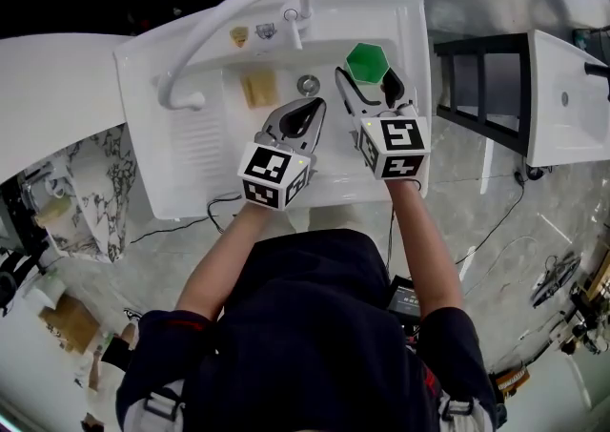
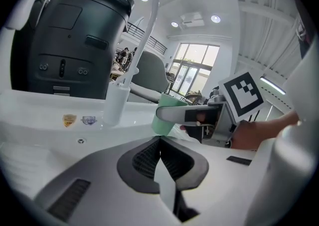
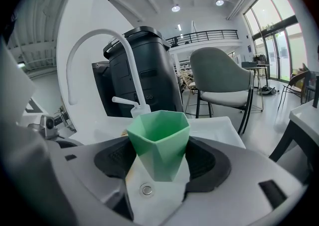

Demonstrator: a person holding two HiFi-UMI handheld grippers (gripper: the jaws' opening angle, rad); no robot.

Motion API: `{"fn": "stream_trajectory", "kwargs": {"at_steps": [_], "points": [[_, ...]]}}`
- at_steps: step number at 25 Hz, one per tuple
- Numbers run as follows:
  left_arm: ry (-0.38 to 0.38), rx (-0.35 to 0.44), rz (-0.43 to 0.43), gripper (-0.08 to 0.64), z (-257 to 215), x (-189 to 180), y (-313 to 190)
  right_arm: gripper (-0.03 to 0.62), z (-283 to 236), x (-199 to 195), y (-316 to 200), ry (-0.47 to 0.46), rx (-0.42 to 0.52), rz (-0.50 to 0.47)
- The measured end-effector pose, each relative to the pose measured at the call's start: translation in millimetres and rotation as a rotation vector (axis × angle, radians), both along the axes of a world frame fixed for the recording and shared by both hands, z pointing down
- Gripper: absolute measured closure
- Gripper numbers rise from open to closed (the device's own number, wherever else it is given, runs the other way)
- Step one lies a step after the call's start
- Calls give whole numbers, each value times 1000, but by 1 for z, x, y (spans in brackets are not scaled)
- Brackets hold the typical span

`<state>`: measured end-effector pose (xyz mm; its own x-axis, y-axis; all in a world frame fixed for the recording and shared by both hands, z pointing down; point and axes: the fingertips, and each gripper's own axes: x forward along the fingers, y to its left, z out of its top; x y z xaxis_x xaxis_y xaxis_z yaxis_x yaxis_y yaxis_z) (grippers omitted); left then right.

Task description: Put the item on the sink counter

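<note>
A faceted green cup (image 1: 366, 62) hangs over the right part of the white sink's basin, with my right gripper (image 1: 367, 77) shut on its sides. In the right gripper view the cup (image 3: 159, 140) stands upright between the dark pads (image 3: 207, 162), and the drain (image 3: 146, 189) shows below it. My left gripper (image 1: 307, 115) hovers over the basin just left of the cup, shut with nothing in it. The left gripper view shows its jaws (image 2: 160, 142) together, with the cup (image 2: 164, 115) and the right gripper (image 2: 199, 116) beyond. The sink counter's rim (image 1: 405, 15) runs behind and to the right of the cup.
A curved white faucet (image 1: 229, 15) arches over the sink's back left. A tan sponge (image 1: 258, 89) lies in the basin near the drain (image 1: 308, 85). A ribbed drainboard (image 1: 195, 144) is at the left. A black frame (image 1: 477, 87) and another white basin (image 1: 572, 96) stand at the right.
</note>
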<state>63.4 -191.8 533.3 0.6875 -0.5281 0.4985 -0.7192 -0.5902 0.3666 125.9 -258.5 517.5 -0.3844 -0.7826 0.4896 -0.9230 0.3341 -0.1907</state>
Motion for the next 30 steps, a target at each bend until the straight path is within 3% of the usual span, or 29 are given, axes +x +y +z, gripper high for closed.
{"fn": "stream_trajectory", "kwargs": {"at_steps": [30], "points": [[-30,-24,-66,549,10,-12,-14,272,15,13,-84,99,116,-33]]}}
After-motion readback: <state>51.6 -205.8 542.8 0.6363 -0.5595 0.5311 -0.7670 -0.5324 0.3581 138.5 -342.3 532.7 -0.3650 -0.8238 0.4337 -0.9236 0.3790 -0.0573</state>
